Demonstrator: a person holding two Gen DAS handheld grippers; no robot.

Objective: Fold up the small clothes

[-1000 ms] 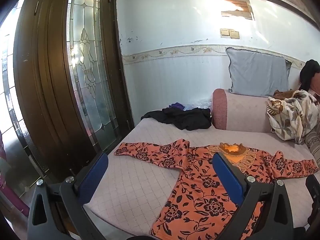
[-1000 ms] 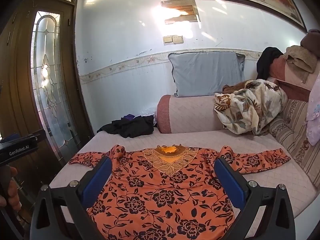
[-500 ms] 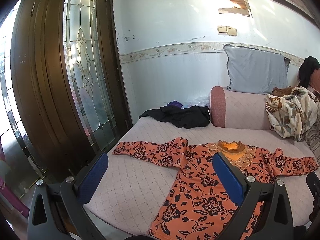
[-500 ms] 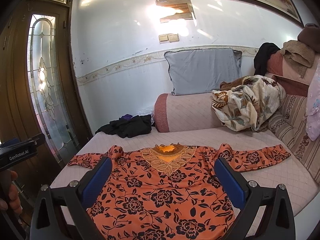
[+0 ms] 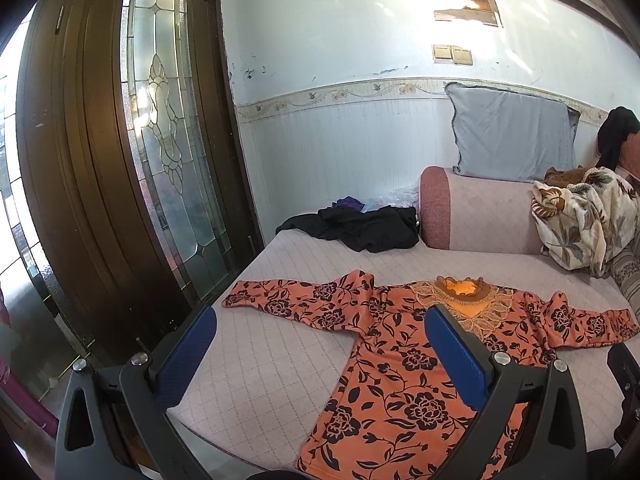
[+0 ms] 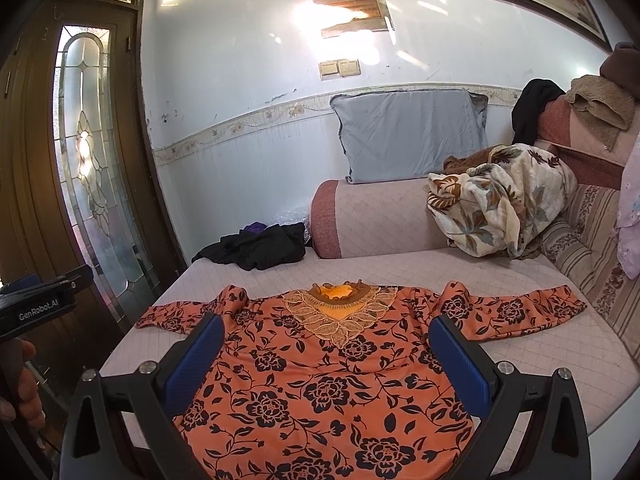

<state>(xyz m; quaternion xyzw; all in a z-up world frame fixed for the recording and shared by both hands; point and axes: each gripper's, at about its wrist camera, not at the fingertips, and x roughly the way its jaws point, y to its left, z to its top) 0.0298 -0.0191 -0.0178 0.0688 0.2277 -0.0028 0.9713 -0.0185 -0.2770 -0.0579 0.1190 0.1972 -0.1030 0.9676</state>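
Both sets of jaws stand wide apart w/ nothing between the blue pads: left gripper (image 5: pixel 320 354) and right gripper (image 6: pixel 326 356) hang above the near edge of the sofa seat (image 6: pixel 500 276), clear of the cloth. Folding hasn't begun, judging by the layout.

Orange floral top (image 6: pixel 320 376) lies flat, face up, filling centre-bottom of the right wrist view; neckline trim (image 6: pixel 336 304) points toward the backrest, hem toward the cameras. Both sleeves are spread straight out, left sleeve (image 5: pixel 296 296) reaching mid-left of the left wrist view, right sleeve (image 6: pixel 516 308) reaching mid-right of the right view. Spread like that, probably so each sleeve can be pinched and brought over the body in one go.

Edges & room: left sleeve cuff ends close to the seat's side edge by the wooden door (image 5: pixel 100 200), so little margin there. Right cuff lies near the striped cushion (image 6: pixel 588 240). Black clothes pile (image 6: pixel 256 250) sits well behind the top at frame centre-left, floral blanket (image 6: pixel 496 208) upper right on the backrest, both apart from it. Bare quilted seat between neckline and backrest gives space for the fold.
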